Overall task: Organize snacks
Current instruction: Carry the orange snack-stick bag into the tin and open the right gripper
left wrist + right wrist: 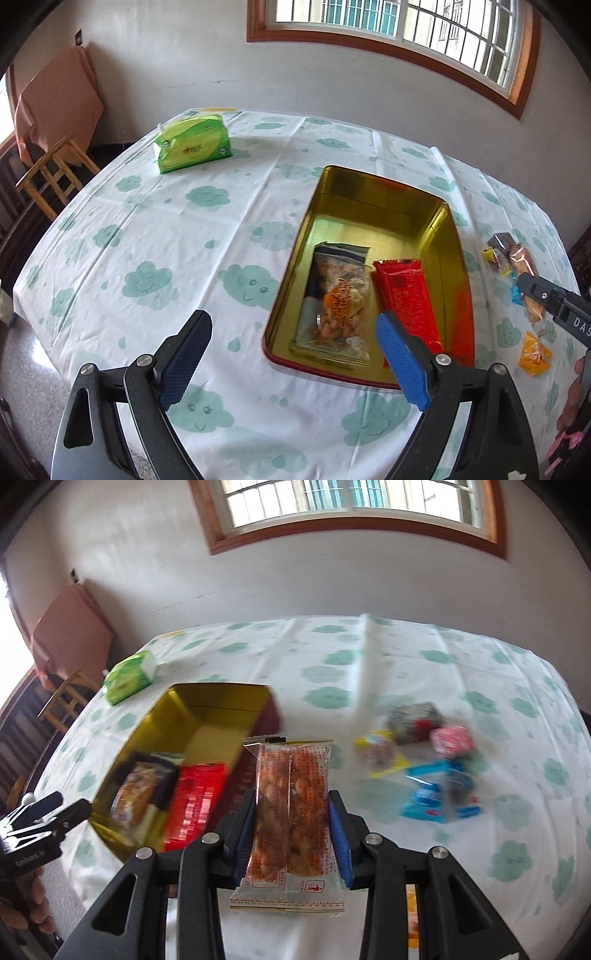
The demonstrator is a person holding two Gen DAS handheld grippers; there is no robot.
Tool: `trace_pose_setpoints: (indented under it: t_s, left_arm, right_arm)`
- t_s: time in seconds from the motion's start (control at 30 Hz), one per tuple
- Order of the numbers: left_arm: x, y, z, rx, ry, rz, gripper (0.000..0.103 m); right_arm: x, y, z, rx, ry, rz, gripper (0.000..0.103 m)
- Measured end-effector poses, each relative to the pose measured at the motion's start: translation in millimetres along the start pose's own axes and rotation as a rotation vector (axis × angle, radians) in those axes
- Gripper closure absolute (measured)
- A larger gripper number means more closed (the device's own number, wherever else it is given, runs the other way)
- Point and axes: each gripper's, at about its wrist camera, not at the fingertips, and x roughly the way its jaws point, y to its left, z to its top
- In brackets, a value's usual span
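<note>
We've got the right gripper (291, 834) clamped on a clear snack bar packet (290, 812) at frame centre; our left gripper (291, 354) gapes wide, empty, lower-middle by the gold tin (454, 236).

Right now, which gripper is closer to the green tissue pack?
Left. The left gripper hovers open at the tin's near end, on the tissue pack's side. The right gripper, holding a snack bar, is across the tin.
</note>
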Motion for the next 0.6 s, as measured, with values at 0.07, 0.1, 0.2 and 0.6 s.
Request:
trace_pose_setpoints:
  t_s: [0.07, 0.1, 0.2, 0.6]
  left_arm:
    - [0.3, 8.2, -0.1, -0.017, 0.003, 0.013, 0.015]
    - [0.7, 11.4, -0.1, -0.023, 0.005, 0.017, 0.015]
    - [-0.2, 22.9, -0.5, -0.043, 0.007, 0.027, 0.015]
    - [3.9, 50.1, -8.2, -0.082, 0.034, 0.069, 0.015]
  right_arm:
    - [5.9, 21.8, 2.3, -0.030, 0.007, 0.028, 0.066]
    - [9.3, 32.5, 2.6, -0.049, 0.013, 0.038, 0.066]
    - [18.2, 62.0, 1.7, -0.097, 0.032, 0.074, 0.066]
    - [48.5, 102.8, -9.6, -0.173, 0.103, 0.094, 0.066]
